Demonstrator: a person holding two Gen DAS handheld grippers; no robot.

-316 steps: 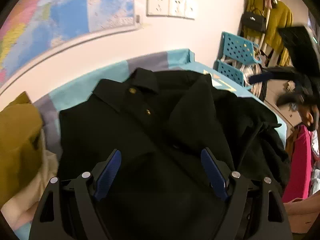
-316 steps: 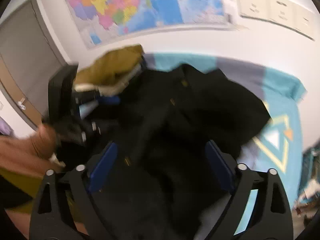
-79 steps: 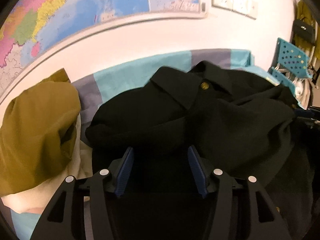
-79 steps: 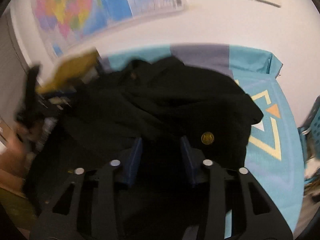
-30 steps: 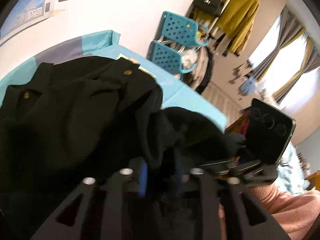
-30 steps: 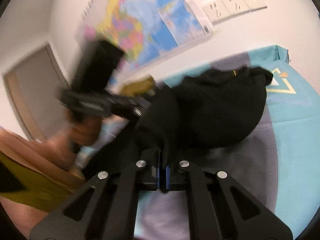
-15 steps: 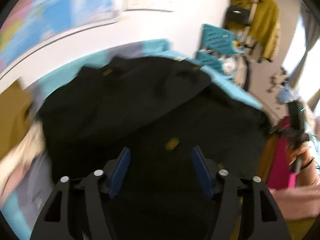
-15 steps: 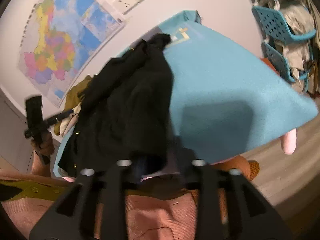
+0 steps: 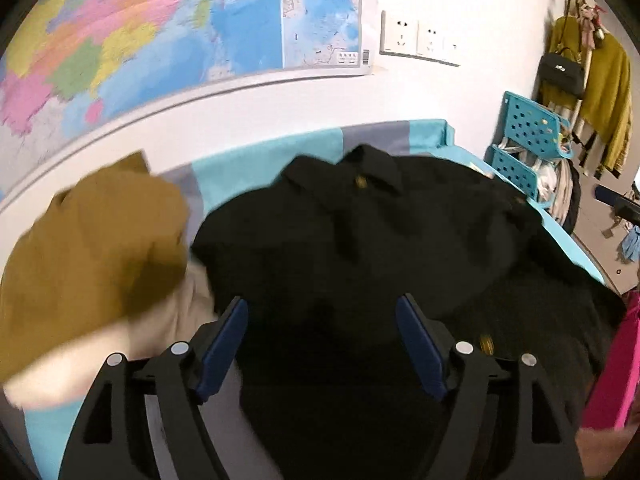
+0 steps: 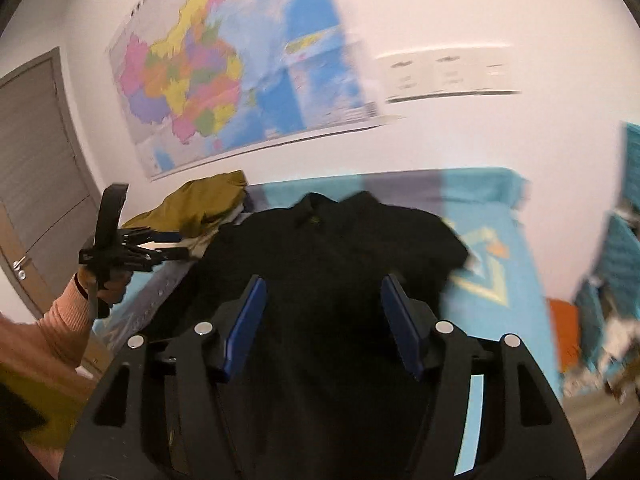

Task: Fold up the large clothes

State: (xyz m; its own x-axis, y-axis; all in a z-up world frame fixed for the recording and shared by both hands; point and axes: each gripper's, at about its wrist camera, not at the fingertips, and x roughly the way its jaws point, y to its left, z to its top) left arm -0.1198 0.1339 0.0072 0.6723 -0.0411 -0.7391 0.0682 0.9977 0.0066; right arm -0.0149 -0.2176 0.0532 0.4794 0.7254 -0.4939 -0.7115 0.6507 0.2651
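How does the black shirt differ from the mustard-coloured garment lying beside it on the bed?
1. Colour: the black shirt is black; the mustard garment is mustard brown.
2. Pose: the shirt lies spread flat with its collar toward the wall; the mustard garment sits bunched in a heap.
3. Detail: the shirt shows a collar and gold buttons; the mustard garment shows neither.

Both are clothes resting on the blue bed cover, and neither is gripped.

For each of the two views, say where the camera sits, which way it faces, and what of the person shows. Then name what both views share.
Left wrist: on the left gripper, jaws opening, aimed down at the black shirt; no hand clearly visible.
Right wrist: on the right gripper, jaws opening, facing the shirt; left hand shows.
Shared: shirt, map, olive garment.
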